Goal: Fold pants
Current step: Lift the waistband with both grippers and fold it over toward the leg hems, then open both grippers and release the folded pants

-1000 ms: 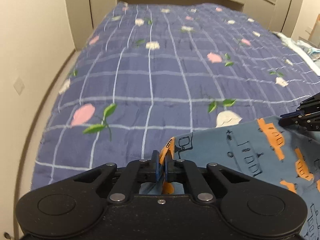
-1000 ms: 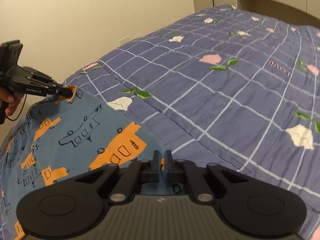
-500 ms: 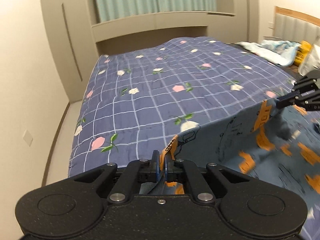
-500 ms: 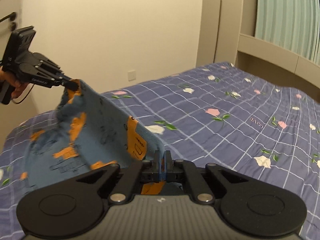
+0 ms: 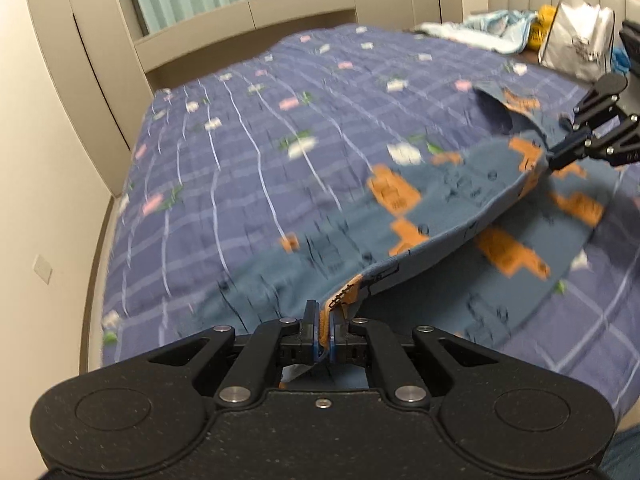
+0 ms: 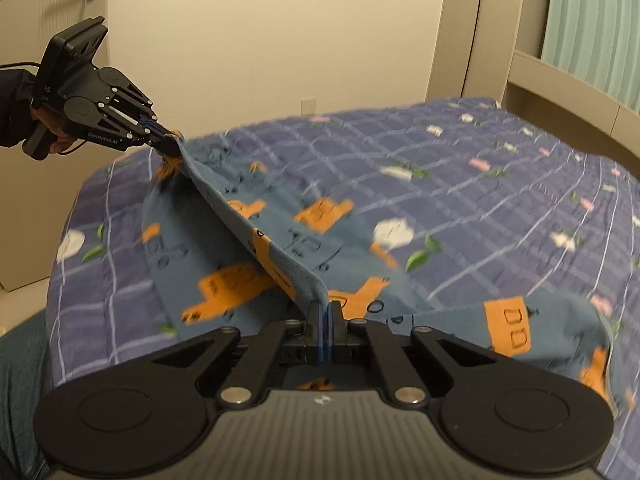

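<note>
The pants [image 5: 432,196] are blue with orange truck prints. They hang stretched between my two grippers above the bed, and part of them lies on the quilt below. My left gripper [image 5: 324,316] is shut on one corner of the pants edge; it also shows in the right wrist view [image 6: 170,146] at the far left. My right gripper [image 6: 325,310] is shut on the other corner of the pants [image 6: 320,216]; it shows in the left wrist view [image 5: 554,160] at the right. The lifted edge runs taut between them.
The bed carries a purple checked quilt [image 5: 248,152] with flowers. A white bag [image 5: 576,40] and crumpled light-blue cloth [image 5: 492,28] lie near the headboard. Beige wardrobes [image 5: 80,60] and green curtains stand past the bed. A door [image 6: 52,8] is behind the left gripper.
Both grippers have lifted the pants edge off the quilt and carried it up and forward over the bed. The cloth now billows over the lower layer, and both views are motion-blurred.
</note>
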`<state>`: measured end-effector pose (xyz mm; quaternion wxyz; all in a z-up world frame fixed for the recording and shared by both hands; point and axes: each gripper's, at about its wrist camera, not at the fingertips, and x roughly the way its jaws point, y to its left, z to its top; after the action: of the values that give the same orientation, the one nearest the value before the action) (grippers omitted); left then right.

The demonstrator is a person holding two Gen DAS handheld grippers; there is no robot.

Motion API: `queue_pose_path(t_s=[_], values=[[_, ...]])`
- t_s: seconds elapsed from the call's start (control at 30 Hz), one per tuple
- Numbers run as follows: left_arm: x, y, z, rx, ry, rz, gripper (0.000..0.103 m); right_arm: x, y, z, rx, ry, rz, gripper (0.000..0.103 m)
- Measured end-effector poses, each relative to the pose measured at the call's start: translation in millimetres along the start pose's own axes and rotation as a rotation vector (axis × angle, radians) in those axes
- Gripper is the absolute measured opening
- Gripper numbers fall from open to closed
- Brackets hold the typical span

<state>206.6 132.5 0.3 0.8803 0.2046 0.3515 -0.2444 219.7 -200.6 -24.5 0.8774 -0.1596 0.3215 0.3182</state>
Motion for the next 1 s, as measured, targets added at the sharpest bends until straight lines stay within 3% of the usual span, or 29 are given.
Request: queue_pose_path(t_s=[0.33,0.53,0.63,0.67,0.7,0.73,0.77,0.8,0.9,1.0], values=[[2.6,-9.8,-30.5,-0.010,0.042,-0.009,0.001,-10.7,23.4,-22.3,-0.017,0.026,0.031,0.002],[15.5,-9.2,-42.4,-0.099,0.055,-0.027,0.004,6.4,31.8,-38.5,-0.009,0.058,0.018,0.003],[11.7,-8.4,-42.2,-0.158,0.044,-0.036,0.021,4.4,31.6,-44.8,0.018,0.041,0.001,0.016],[9.9,-10.5,-41.1,-0.177,0.045,-0.036,0.034,1.9,30.9,-47.0,0.033,0.031,0.001,0.020],[8.2,-12.6,-39.5,-0.200,0.044,-0.036,0.052,-0.6,30.3,-48.7,0.047,0.022,0.000,0.034],[6.3,-16.6,-37.4,-0.222,0.038,-0.033,0.061,-3.8,29.4,-51.0,0.062,0.012,-0.002,0.051],[4.1,-22.1,-35.2,-0.242,0.025,-0.030,0.076,-8.9,27.6,-54.2,0.081,-0.002,-0.009,0.058],[1.8,-28.7,-32.5,-0.256,0.007,-0.023,0.083,-14.0,25.9,-56.6,0.099,-0.012,-0.020,0.067],[-1.2,-52.7,-20.1,-0.299,-0.057,-0.018,0.099,-33.9,15.4,-70.7,0.162,-0.039,-0.088,0.086],[2.6,-79.7,-4.0,-0.345,-0.110,-0.047,0.102,-54.2,-3.7,-90.5,0.272,-0.057,-0.148,0.094]])
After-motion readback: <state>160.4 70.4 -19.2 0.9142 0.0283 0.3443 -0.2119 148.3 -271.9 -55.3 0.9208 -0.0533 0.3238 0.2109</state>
